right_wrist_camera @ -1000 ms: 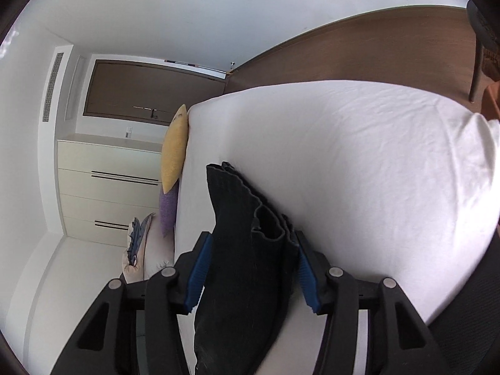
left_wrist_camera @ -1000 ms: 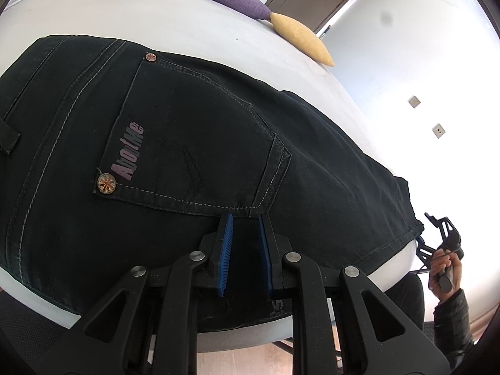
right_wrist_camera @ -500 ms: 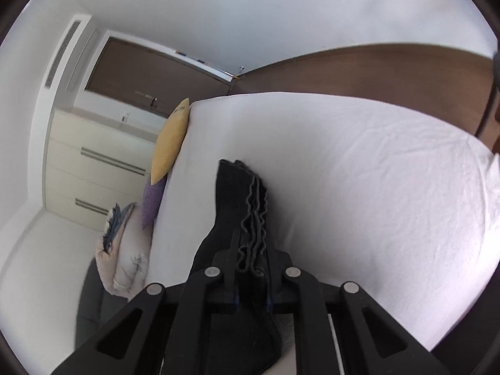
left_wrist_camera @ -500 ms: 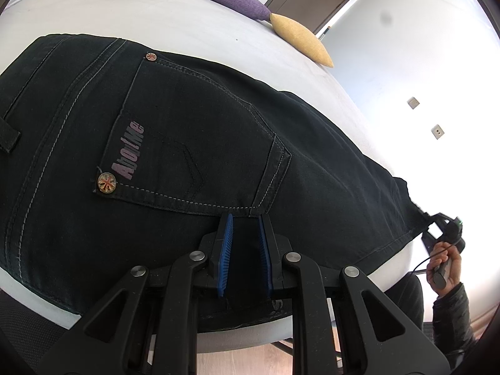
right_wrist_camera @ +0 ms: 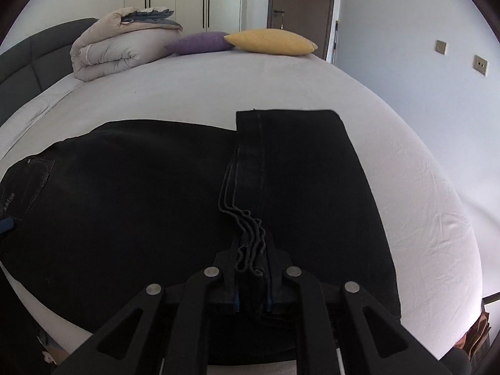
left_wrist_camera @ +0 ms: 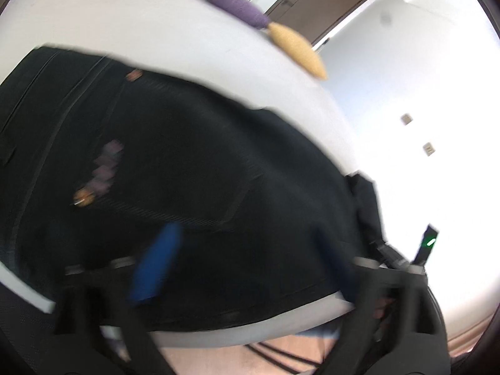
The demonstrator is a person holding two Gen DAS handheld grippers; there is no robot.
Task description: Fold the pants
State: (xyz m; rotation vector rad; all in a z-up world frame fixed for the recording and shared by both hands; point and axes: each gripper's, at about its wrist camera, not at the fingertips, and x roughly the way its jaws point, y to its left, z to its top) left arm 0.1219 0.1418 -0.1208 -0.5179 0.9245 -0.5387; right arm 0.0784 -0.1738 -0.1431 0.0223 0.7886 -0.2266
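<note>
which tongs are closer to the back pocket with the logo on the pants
Left. The left tongs, jaws just opened wide, sit at the near edge of the pants right below the back pocket. The right tongs are shut on the folded-over leg hems, well away from it.

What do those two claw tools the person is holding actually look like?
Each gripper is matte black plastic: two fingers on triangular, cut-out linkage arms joined by round silver pins, with bright blue ribbed pads on the inner faces. The left gripper looks blurred; the right gripper shows it sharply. No sleeve is clearly visible.
</note>
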